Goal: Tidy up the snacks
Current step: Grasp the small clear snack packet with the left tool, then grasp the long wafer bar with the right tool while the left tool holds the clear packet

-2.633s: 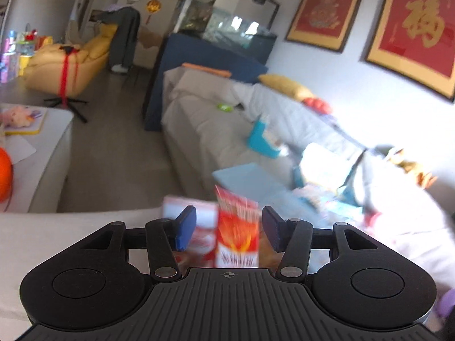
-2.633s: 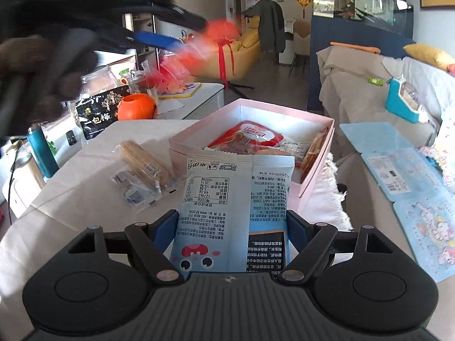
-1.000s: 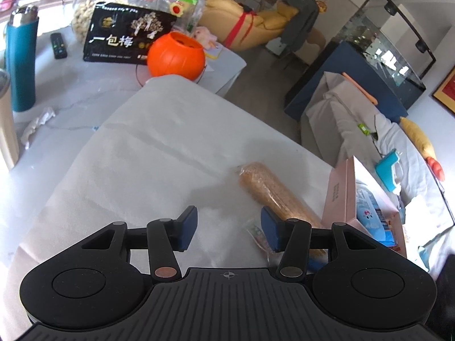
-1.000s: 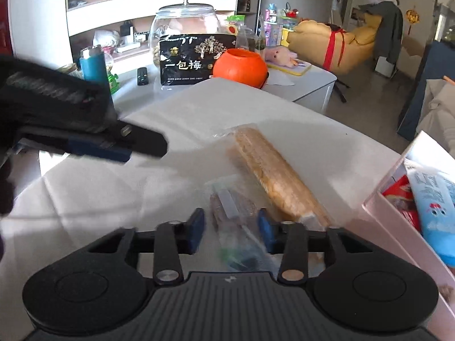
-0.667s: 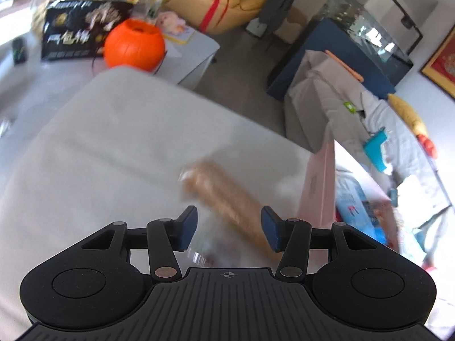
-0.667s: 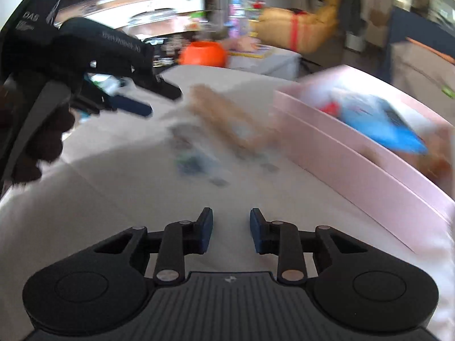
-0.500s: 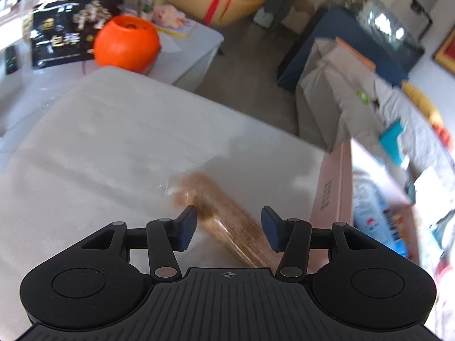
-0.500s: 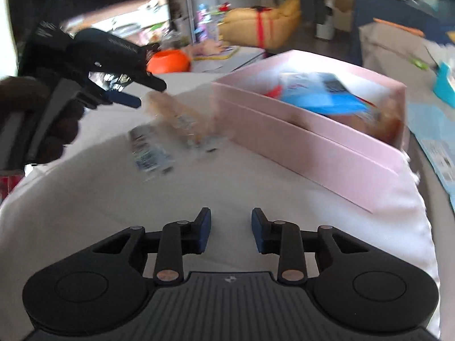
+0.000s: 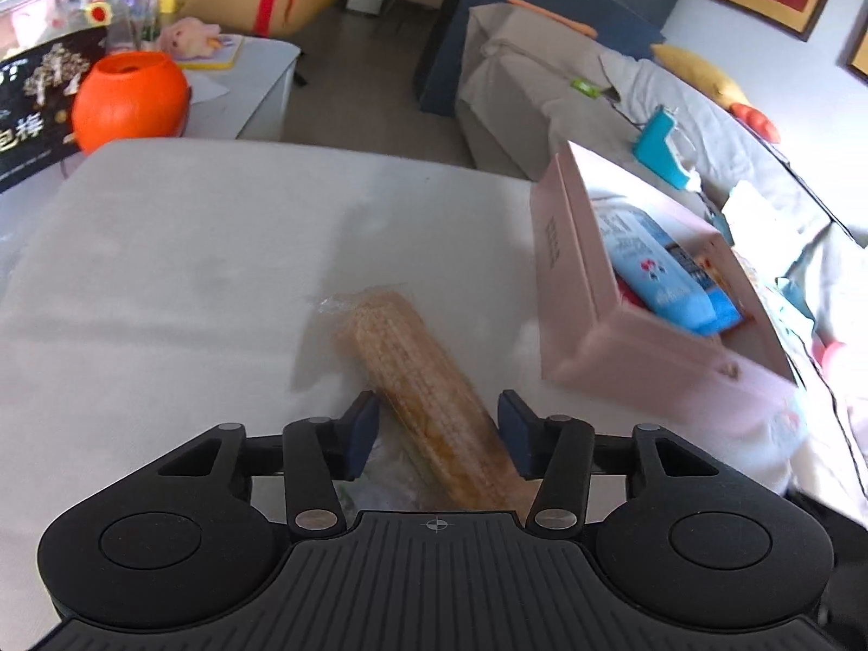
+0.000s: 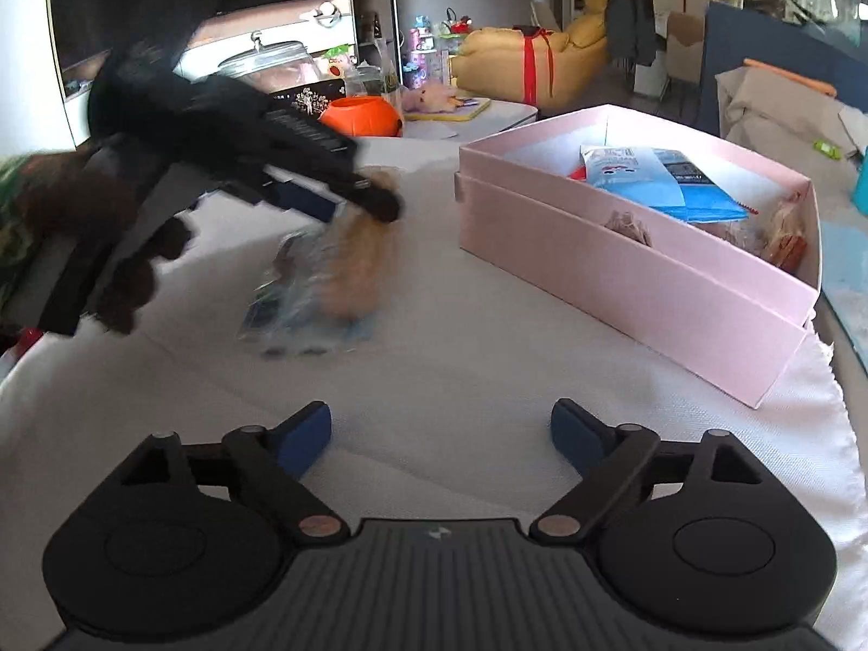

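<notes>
A long corn-coloured snack roll (image 9: 412, 369) in clear wrap lies on the white cloth. My left gripper (image 9: 436, 428) straddles its near end, jaws closing, with a sliver of space at each pad. The right wrist view shows that left gripper (image 10: 347, 203) in a person's hand over the blurred roll (image 10: 352, 271), with a small clear packet (image 10: 276, 298) beside it. My right gripper (image 10: 440, 436) hangs low over bare cloth, jaws opening wide, nothing between them. The pink box (image 10: 624, 266) on the right holds a blue packet (image 10: 645, 173) and other snacks.
An orange pumpkin bucket (image 9: 130, 97) and a black snack bag (image 9: 32, 108) stand at the far left, a glass jar (image 10: 271, 65) behind them. The pink box (image 9: 564, 282) sits near the table's right edge, with a grey sofa (image 9: 651, 97) beyond.
The left gripper has come down over the roll, which now lies between its jaws. The right gripper swung away from the packets toward the box and went from nearly shut to wide open.
</notes>
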Demonstrator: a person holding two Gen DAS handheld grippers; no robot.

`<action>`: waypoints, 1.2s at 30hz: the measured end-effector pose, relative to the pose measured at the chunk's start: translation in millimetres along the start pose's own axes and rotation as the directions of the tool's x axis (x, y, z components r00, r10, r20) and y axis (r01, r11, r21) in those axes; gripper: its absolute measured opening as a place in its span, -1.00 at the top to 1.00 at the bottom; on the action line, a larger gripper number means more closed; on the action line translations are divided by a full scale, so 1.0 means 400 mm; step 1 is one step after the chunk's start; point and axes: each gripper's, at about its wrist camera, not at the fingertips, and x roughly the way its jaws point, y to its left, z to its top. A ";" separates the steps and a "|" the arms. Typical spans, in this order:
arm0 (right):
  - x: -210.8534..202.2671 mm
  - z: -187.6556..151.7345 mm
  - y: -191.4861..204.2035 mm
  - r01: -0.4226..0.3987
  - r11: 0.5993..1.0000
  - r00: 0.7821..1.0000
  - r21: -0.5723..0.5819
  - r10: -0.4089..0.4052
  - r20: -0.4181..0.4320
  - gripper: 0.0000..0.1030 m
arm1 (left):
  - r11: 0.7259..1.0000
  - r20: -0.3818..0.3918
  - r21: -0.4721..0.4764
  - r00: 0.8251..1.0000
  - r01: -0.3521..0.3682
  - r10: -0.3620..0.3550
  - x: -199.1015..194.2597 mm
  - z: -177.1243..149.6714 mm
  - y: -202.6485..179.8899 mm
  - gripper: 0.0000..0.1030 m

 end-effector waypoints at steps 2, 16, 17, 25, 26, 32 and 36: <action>0.001 0.002 0.002 -0.004 1.000 1.000 0.025 0.004 -0.006 -0.87 | 1.000 0.013 0.003 1.000 -0.028 0.028 -0.033 -0.018 0.023 -0.02; 0.013 0.007 0.040 0.053 0.998 0.998 -0.044 -0.055 -0.035 -0.94 | 0.961 -0.006 -0.196 0.980 -0.196 0.198 -0.203 -0.096 0.131 0.07; 0.014 0.006 0.041 0.055 0.997 0.998 -0.044 -0.057 -0.034 -0.95 | 0.961 -0.026 -0.198 0.981 -0.193 0.192 -0.191 -0.103 0.133 0.06; 0.004 0.000 0.034 0.050 0.998 0.998 -0.033 -0.051 -0.030 -0.92 | 0.980 -0.011 -0.065 0.982 -0.189 0.189 -0.126 -0.094 0.051 0.05; 0.001 0.003 0.029 0.049 0.999 0.998 -0.019 -0.050 -0.028 -0.85 | 0.983 -0.011 -0.045 0.984 -0.180 0.180 -0.123 -0.096 0.039 0.05; -0.016 0.084 0.006 -0.076 0.992 0.997 0.096 0.074 0.025 -0.53 | 0.986 -0.005 -0.005 0.986 -0.169 0.169 -0.122 -0.112 0.021 0.05; 0.031 0.145 0.047 -0.149 0.986 0.989 0.068 0.148 0.019 -0.23 | 0.987 -0.021 -0.050 0.988 -0.154 0.153 -0.141 -0.117 0.047 0.13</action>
